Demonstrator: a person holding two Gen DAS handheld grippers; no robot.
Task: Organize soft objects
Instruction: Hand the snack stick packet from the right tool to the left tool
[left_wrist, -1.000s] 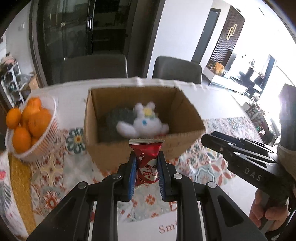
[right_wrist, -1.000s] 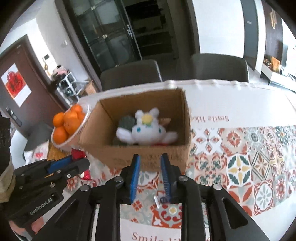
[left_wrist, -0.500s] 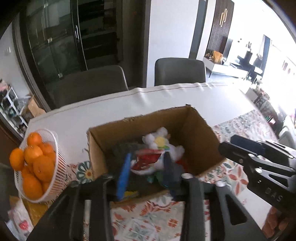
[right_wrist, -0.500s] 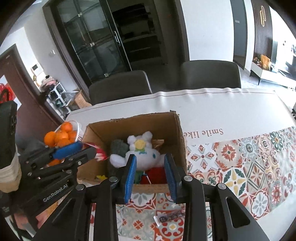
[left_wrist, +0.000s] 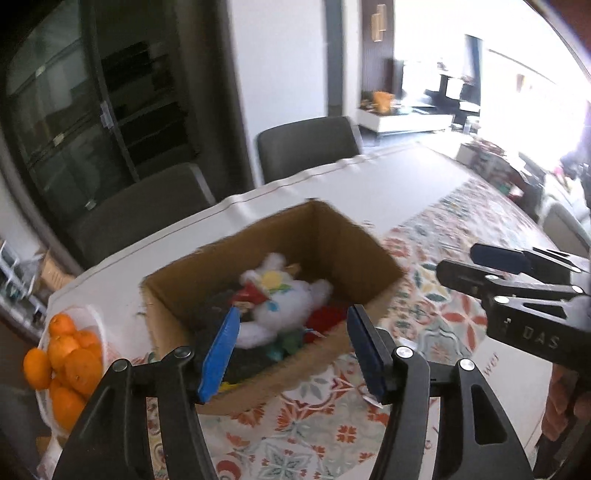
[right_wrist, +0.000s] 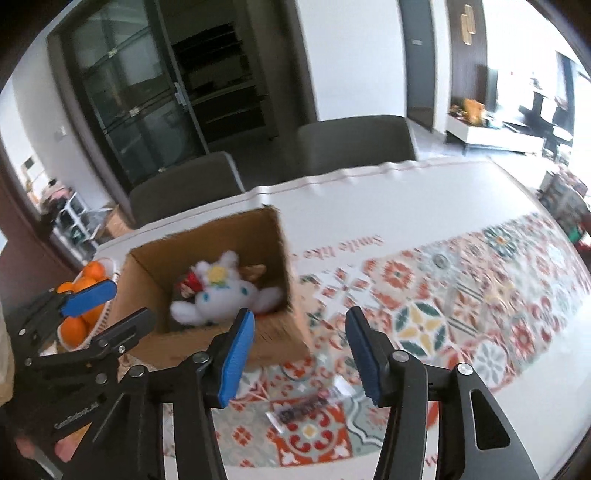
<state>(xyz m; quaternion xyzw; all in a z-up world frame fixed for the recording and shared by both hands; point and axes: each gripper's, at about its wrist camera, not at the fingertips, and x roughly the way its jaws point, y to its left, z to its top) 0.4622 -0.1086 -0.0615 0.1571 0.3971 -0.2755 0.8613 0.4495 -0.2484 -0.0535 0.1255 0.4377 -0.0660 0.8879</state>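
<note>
An open cardboard box (left_wrist: 369, 254) (right_wrist: 144, 280) stands on the patterned tablecloth. Inside lie a white plush toy (left_wrist: 284, 299) (right_wrist: 221, 295), a dark soft item and a red snack packet (left_wrist: 251, 295) (right_wrist: 190, 288) resting beside the plush. My left gripper (left_wrist: 291, 343) is open and empty, just above the box's near wall. My right gripper (right_wrist: 299, 354) is open and empty, over the cloth to the right of the box. A small dark packet (right_wrist: 303, 408) lies on the cloth between the right gripper's fingers, below it.
A white basket of oranges (left_wrist: 66, 354) (right_wrist: 85, 291) stands left of the box. Two grey chairs (left_wrist: 306, 147) stand at the table's far side. The other gripper shows at the right in the left wrist view (left_wrist: 517, 291).
My left gripper carried the red packet up over the box, opened and let it fall inside. My right gripper opened wider and swung right of the box.
</note>
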